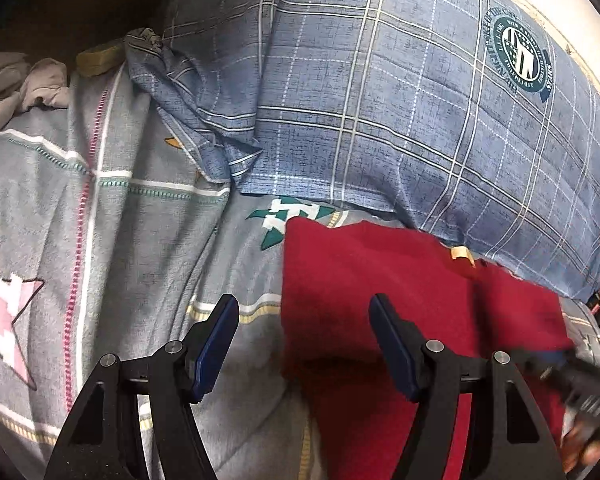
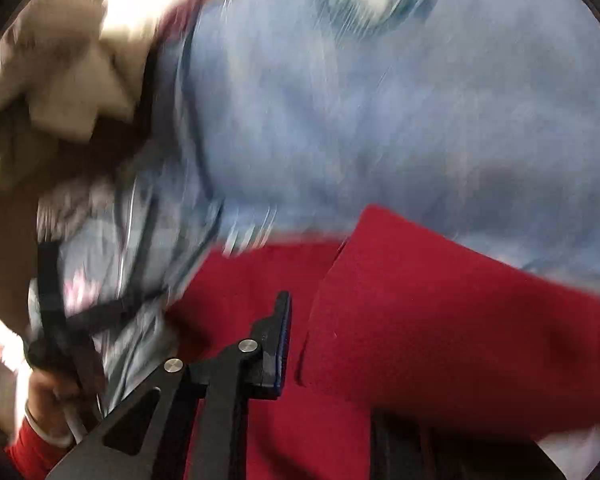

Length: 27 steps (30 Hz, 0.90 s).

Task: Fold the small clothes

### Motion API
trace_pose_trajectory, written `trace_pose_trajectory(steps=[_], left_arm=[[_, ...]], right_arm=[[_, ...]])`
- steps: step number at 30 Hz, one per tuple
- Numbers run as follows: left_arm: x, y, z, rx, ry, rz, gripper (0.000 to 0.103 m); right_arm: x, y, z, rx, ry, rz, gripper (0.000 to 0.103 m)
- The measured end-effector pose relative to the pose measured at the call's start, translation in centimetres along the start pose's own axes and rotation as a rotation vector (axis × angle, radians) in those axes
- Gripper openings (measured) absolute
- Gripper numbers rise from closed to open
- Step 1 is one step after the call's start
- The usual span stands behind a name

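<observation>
The red garment (image 1: 380, 280) lies on the bed (image 1: 140, 240), its far edge touching the blue plaid pillow (image 1: 420, 100). The left hand-held gripper (image 1: 304, 344) hovers spread and empty over the garment's left edge, one finger above the quilt, one above red cloth. The right hand-held gripper (image 2: 312, 340) lifts a red flap, apparently pinched (one finger hidden, blurred view). The pillow's round crest has lettering too small to read.

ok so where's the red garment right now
In the left wrist view the red garment lies on the grey patterned bedspread, lower right, just below the blue plaid pillow.
</observation>
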<state>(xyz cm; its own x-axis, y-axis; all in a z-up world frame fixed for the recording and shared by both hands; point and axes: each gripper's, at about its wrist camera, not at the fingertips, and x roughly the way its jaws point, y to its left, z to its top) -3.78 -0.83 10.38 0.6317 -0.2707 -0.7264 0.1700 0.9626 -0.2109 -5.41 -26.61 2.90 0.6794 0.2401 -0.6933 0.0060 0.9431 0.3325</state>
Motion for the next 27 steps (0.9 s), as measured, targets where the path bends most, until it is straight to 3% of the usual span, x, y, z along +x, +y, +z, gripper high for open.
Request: trace_pose_trajectory(steps=[1, 2, 7, 10, 13, 17, 22, 24, 27], left_arm=[[0.1, 0.1, 0.1, 0.000, 0.000, -0.015, 0.070], [0.2, 0.0, 0.2, 0.001, -0.001, -0.030, 0.074], [0.6, -1.2, 0.1, 0.043, 0.000, -0.063, 0.074], [0.7, -1.9, -0.4, 0.068, 0.010, -0.060, 0.074], [0.8, -2.0, -0.6, 0.079, 0.014, -0.044, 0.074], [0.6, -1.1, -0.1, 0.032, -0.005, -0.027, 0.074], [0.5, 0.5, 0.5, -0.043, -0.019, -0.032, 0.074], [0.4, 0.9, 0.6, -0.058, -0.024, -0.036, 0.074], [0.5, 1.4, 0.7, -0.078, -0.030, -0.048, 0.074]], right_arm=[[1.0, -0.5, -0.8, 0.042, 0.031, 0.013, 0.044], [1.1, -1.3, -1.5, 0.093, 0.036, 0.029, 0.047], [-2.6, -5.2, -4.2, 0.250, -0.028, 0.029, 0.072], [-4.8, -6.7, -4.6, 0.288, -0.068, 0.036, 0.073], [-4.3, -7.2, -4.2, 0.328, -0.060, 0.045, 0.073], [-2.1, -7.1, -3.6, 0.428, -0.048, 0.174, 0.073], [0.4, -6.4, -0.1, 0.459, -0.091, 0.070, 0.073], [1.2, -5.5, 1.4, 0.436, -0.111, 0.093, 0.073], [1.8, -1.9, 3.8, 0.301, -0.152, 0.188, 0.073]])
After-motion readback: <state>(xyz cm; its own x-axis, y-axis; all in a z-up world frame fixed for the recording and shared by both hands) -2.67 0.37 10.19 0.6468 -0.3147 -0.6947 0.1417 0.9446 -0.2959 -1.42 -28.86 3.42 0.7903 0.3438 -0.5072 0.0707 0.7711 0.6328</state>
